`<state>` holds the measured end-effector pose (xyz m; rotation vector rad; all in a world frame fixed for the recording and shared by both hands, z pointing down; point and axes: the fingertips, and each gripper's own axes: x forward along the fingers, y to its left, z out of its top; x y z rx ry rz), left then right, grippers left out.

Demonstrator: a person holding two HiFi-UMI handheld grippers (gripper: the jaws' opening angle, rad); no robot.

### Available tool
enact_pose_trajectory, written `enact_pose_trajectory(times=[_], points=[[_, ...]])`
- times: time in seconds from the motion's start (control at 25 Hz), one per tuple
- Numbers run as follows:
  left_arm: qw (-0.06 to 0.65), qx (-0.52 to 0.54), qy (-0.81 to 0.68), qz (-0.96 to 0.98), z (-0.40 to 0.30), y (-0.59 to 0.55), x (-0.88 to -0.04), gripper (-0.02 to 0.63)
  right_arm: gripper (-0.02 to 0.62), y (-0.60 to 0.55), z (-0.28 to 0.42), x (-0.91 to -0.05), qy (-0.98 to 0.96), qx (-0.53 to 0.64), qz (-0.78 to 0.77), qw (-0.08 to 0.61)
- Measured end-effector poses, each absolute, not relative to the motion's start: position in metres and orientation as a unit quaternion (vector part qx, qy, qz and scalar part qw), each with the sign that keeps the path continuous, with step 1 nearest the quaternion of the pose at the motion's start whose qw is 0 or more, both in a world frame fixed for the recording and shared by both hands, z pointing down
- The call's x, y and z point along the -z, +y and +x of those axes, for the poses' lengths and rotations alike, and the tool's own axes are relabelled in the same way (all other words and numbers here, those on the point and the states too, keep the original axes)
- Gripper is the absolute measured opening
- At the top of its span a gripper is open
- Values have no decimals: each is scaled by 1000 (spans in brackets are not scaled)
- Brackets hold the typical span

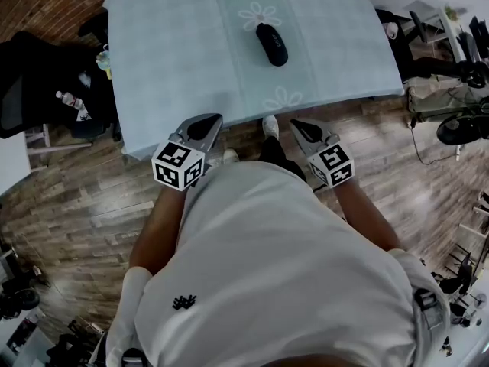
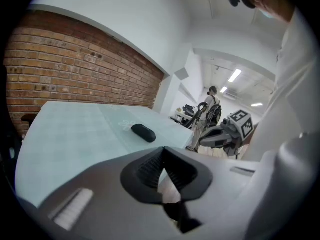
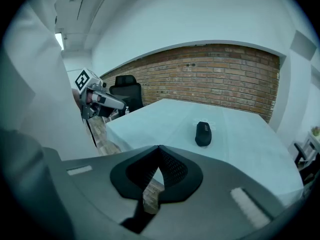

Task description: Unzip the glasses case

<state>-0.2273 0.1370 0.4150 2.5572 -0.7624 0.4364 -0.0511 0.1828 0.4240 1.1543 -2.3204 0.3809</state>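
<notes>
Glasses case [image 1: 271, 43] sits black and oblong out on the pale checked worktop [image 1: 176, 44], just beside a flower print [image 1: 258, 12], well apart from both tools. I see my left tool [image 1: 212, 121] and right tool [image 1: 299, 126] by the near edge, each with jaws pressed together, nothing between them.

Matt black case [image 1: 272, 43], cloth-covered table [image 1: 176, 44]
</notes>
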Motion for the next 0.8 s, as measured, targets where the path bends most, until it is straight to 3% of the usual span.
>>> enact_pose_trajectory(times=[0.8], points=[[213, -156, -279, 923, -263, 160, -420, 52, 0, 203, -86, -418, -862, -121, 414, 266]])
